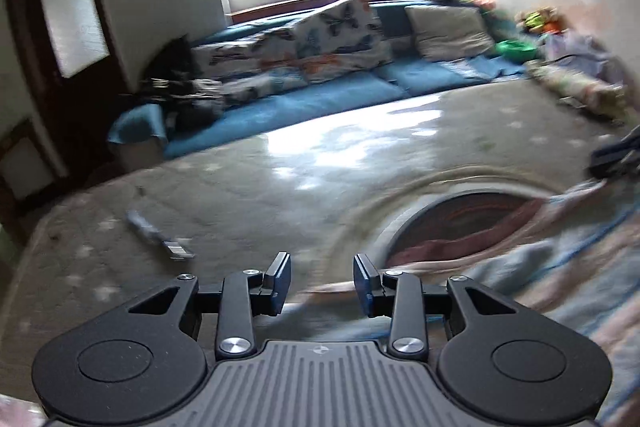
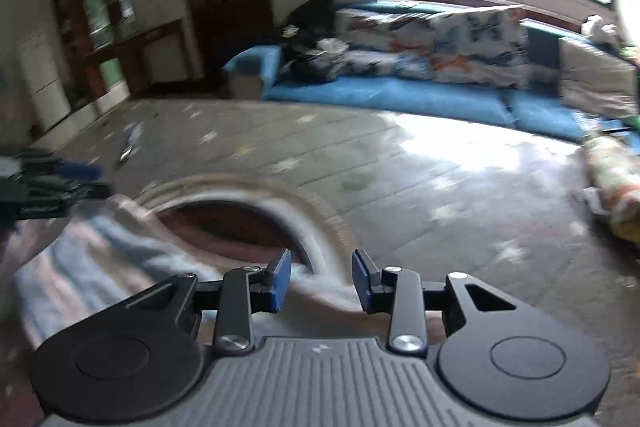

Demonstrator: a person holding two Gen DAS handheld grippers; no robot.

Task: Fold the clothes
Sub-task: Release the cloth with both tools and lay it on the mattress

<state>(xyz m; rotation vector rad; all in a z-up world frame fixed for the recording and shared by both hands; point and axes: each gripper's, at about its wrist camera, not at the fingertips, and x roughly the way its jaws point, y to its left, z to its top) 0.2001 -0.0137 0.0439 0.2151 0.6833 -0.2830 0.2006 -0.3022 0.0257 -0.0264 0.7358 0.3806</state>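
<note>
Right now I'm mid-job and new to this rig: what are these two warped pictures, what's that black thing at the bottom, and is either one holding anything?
Each picture comes from a fisheye camera on a hand-held claw, looking along its two fingers. The black part is the claw itself. In the left view, the left claw stands open, empty, over the edge of a striped garment. In the right view, the right claw is also open, with the same garment beneath it, nothing gripped. The garment's round neck opening shows on a pale patterned mat. A blue sofa with cushions runs behind. The pictures are blurred, so finer detail is unclear.
</note>
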